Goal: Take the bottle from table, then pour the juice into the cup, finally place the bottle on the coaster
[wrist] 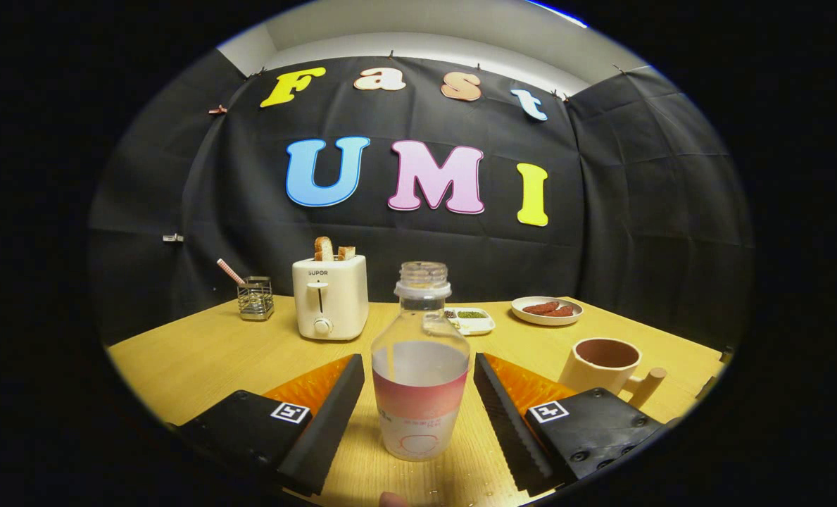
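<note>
Plainly, gripper (418,415) spread around bottle (420,366)

Clear plastic bottle (420,366) (paper-look label); wood-grain table (200,352).

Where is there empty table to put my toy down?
Bare wood lies in front of the toaster and wire holder, and between the small tray, plate and cup. It is crowded near the open claw: the bottle stands between its fingers, untouched.
</note>
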`<action>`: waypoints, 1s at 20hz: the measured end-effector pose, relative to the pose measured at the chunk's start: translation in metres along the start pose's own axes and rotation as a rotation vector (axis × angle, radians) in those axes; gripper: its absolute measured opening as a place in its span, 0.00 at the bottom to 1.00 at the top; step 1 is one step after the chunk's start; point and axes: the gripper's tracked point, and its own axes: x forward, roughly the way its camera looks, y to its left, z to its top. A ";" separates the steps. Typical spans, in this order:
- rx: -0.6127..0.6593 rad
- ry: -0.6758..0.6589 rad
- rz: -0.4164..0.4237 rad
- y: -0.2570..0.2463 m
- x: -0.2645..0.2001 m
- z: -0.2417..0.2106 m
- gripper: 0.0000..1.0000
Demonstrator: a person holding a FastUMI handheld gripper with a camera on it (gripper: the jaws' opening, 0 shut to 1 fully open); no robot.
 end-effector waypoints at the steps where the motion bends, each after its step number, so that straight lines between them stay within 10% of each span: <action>1: -0.007 -0.006 -0.003 0.000 0.002 -0.001 0.97; 4: 0.019 -0.016 0.001 0.001 0.003 -0.001 0.97; 6: 0.037 -0.003 -0.003 0.004 0.005 -0.002 0.77; 20: 0.203 0.046 0.000 -0.013 -0.016 0.096 0.77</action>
